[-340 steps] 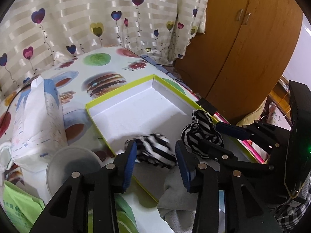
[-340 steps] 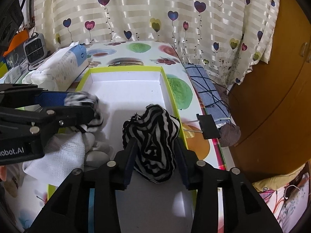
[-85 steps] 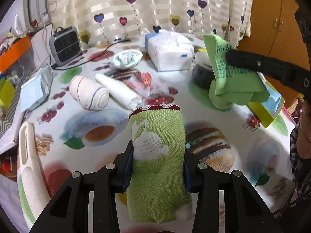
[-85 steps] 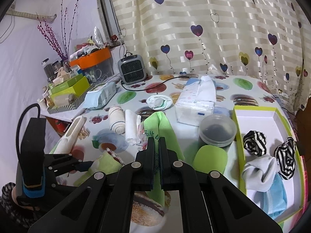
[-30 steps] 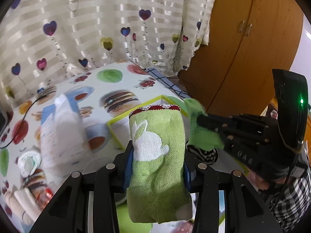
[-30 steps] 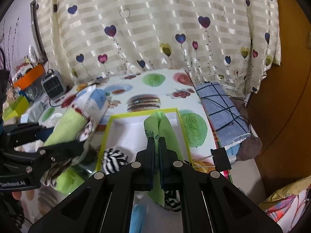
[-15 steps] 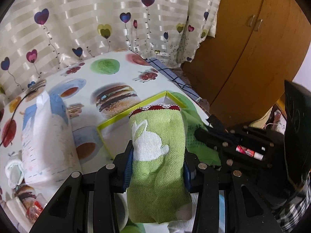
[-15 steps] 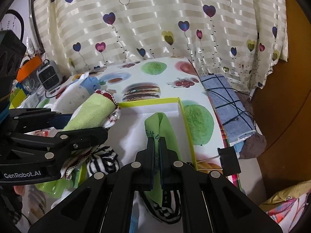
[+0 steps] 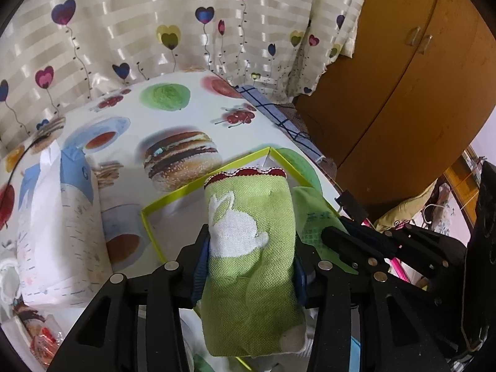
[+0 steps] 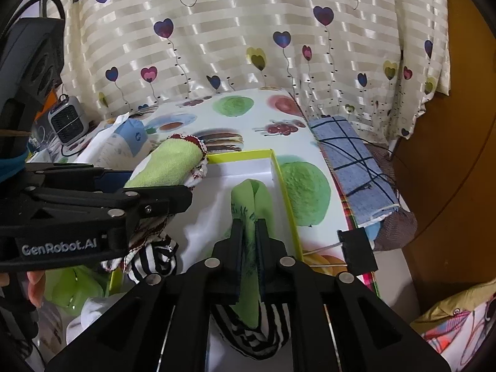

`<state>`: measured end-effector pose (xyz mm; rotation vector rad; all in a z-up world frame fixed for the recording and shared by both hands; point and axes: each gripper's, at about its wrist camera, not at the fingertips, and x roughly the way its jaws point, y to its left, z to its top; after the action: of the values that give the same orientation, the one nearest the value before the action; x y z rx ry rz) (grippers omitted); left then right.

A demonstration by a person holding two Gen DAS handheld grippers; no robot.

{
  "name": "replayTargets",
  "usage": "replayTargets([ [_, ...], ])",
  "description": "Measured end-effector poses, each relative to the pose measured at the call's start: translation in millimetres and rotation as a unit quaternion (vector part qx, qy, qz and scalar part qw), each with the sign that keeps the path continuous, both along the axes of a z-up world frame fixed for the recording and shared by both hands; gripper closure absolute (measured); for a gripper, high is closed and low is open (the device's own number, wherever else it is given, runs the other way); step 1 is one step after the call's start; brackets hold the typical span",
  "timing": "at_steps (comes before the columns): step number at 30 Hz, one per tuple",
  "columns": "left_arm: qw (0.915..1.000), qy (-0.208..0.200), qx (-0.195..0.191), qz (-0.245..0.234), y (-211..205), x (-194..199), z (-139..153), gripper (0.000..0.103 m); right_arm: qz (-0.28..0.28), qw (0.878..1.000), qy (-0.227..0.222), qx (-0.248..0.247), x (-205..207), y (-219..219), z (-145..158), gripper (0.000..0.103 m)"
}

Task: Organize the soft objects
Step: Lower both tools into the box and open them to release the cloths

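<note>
1. Both tongs have come lower over the yellow-rimmed box (image 10: 283, 183) since 0.5 s ago.
2. Our left tongs (image 9: 249, 266) clamp the rolled green rabbit towel (image 9: 249, 245), held level above the box's left edge.
3. Our right tongs (image 10: 248, 248) pinch the thin green cloth (image 10: 251, 198) inside the box, above a striped sock (image 10: 251, 338).

Home: heart curtain (image 10: 248, 46) (wooden wardrobe (image 9: 403, 93) beside).

You get soft, even indoor light; the far curtain (image 10: 248, 31) shines in glossy bands, edges bend and darken, near cloth slightly blurred.
</note>
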<state>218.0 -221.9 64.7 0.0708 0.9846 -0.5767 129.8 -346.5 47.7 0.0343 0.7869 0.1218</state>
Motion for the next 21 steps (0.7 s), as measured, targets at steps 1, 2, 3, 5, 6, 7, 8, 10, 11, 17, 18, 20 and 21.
replayTargets([
  [1,1.0000,0.002,-0.002,0.001,0,1,0,0.058,-0.002,1.000,-0.001,0.002,-1,-1,0,0.092],
  [2,1.0000,0.004,-0.005,0.001,0,1,-1,0.055,-0.003,1.000,-0.003,0.004,-1,-2,1,0.091],
  [3,1.0000,0.005,-0.008,-0.001,0,2,0,0.054,-0.005,1.000,-0.004,0.006,-2,-2,1,0.090],
  [5,0.9999,0.007,-0.010,0.000,0,2,0,0.052,-0.005,1.000,-0.005,0.006,-3,-3,1,0.085],
  [6,0.9999,0.007,-0.011,0.001,0,3,0,0.050,-0.004,1.000,-0.005,0.007,-3,-3,2,0.083],
  [7,0.9999,0.007,-0.015,0.001,1,2,1,0.046,-0.003,1.000,-0.006,0.007,-4,-3,2,0.079],
  [8,0.9998,0.007,-0.019,-0.001,1,2,2,0.042,-0.004,1.000,-0.007,0.006,-5,-3,3,0.074],
  [10,0.9997,0.008,-0.022,-0.002,1,2,3,0.041,-0.006,1.000,-0.009,0.007,-7,-3,4,0.071],
  [11,0.9998,0.006,-0.019,-0.002,1,2,3,0.041,-0.006,1.000,-0.010,0.007,-7,-3,4,0.071],
  [17,0.9998,0.003,-0.018,0.000,5,-2,7,0.041,-0.008,1.000,-0.016,0.005,-15,-2,9,0.071],
  [18,0.9998,0.001,-0.018,-0.001,6,-5,9,0.041,-0.008,1.000,-0.018,0.007,-18,-2,11,0.071],
  [20,0.9998,0.000,-0.021,-0.003,8,-8,12,0.041,-0.004,1.000,-0.022,0.012,-23,-2,13,0.071],
  [21,0.9997,-0.003,-0.022,-0.003,10,-11,15,0.041,-0.002,1.000,-0.023,0.014,-25,-1,13,0.071],
])
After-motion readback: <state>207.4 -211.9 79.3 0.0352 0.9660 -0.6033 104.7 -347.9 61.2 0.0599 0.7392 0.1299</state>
